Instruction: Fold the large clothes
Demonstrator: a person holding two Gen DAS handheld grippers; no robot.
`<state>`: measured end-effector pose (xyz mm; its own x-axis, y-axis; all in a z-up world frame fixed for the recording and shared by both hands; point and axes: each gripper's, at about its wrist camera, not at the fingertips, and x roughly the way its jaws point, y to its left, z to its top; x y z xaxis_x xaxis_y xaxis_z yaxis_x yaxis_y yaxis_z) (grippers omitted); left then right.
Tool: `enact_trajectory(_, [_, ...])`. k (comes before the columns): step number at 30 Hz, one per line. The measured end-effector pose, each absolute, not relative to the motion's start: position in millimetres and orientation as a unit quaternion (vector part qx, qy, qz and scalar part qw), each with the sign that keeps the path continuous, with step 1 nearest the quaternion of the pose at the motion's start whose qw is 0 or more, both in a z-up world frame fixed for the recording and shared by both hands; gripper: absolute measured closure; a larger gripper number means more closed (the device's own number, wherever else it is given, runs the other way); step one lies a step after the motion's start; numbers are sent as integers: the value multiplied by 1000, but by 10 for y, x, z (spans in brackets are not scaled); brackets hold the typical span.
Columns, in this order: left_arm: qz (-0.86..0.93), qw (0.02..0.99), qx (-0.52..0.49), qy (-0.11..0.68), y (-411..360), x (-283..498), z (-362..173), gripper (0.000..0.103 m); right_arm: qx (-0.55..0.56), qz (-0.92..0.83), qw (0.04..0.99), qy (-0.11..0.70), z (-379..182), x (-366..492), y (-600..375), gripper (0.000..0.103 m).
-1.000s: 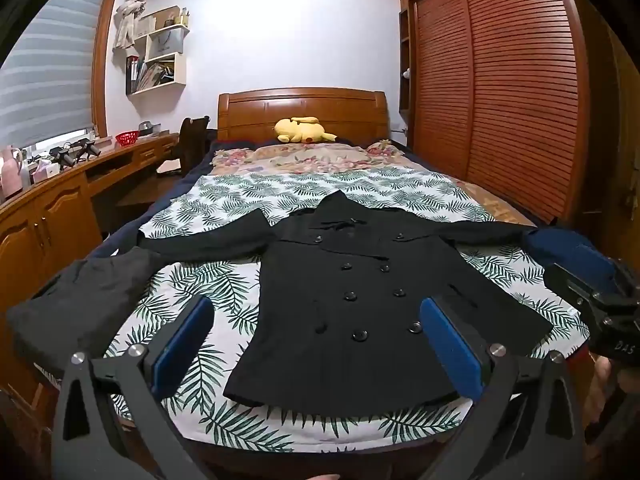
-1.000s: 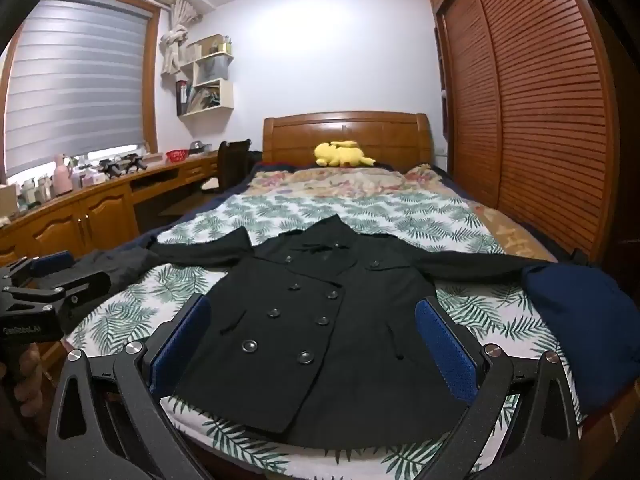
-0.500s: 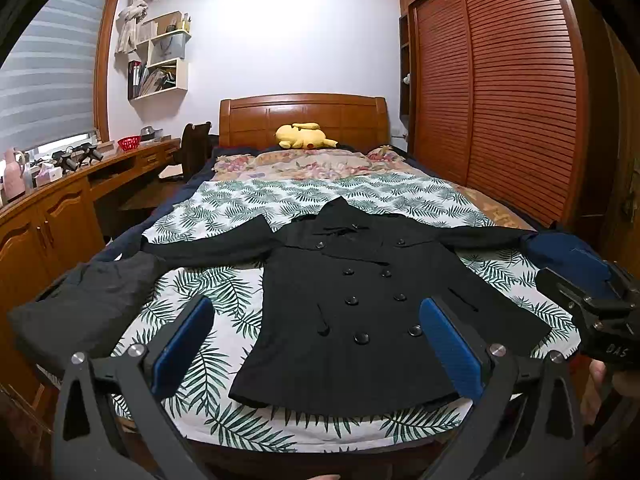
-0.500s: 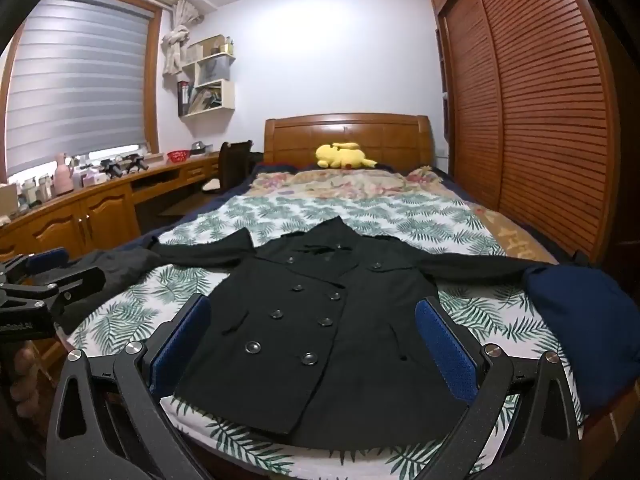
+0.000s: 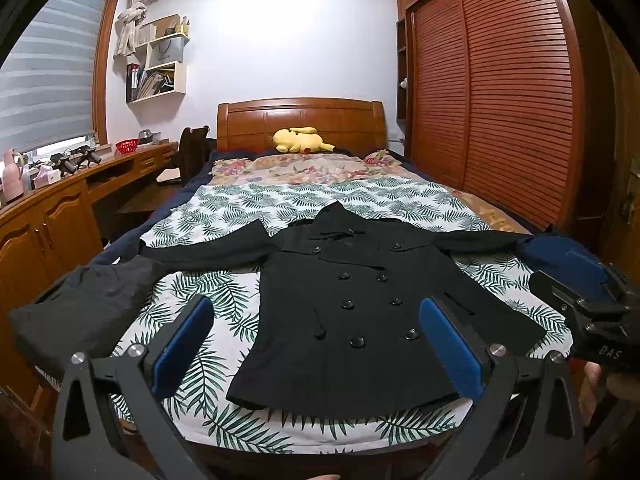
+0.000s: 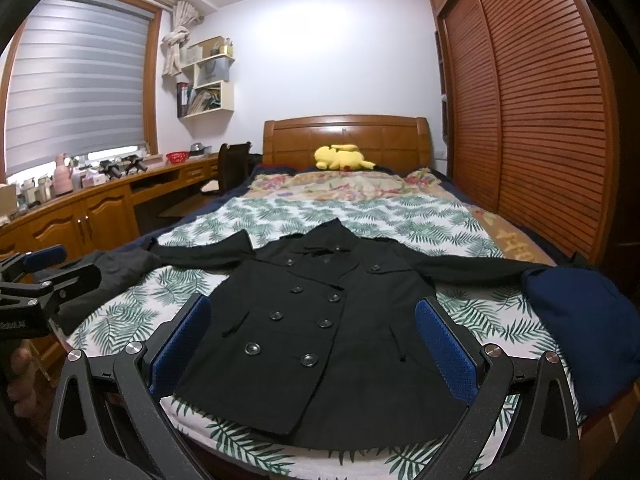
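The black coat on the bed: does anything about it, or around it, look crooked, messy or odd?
Nothing is damaged or spilled. The black coat lies flat, buttoned, sleeves spread wide. It sits slightly askew on the leaf-print bedspread, its hem angled to the bed's edge. One sleeve end runs under a navy garment; the other reaches a dark grey garment. Both claws are open.
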<state>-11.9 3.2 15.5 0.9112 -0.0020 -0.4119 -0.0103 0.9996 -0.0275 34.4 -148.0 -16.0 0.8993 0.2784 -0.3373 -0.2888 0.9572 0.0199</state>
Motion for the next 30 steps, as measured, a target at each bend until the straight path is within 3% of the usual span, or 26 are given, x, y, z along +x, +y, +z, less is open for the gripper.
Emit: enact_trajectory(30, [1,978,-19,210,59,-121,108,0,-15,146,975,169,-112,302,-1452,0])
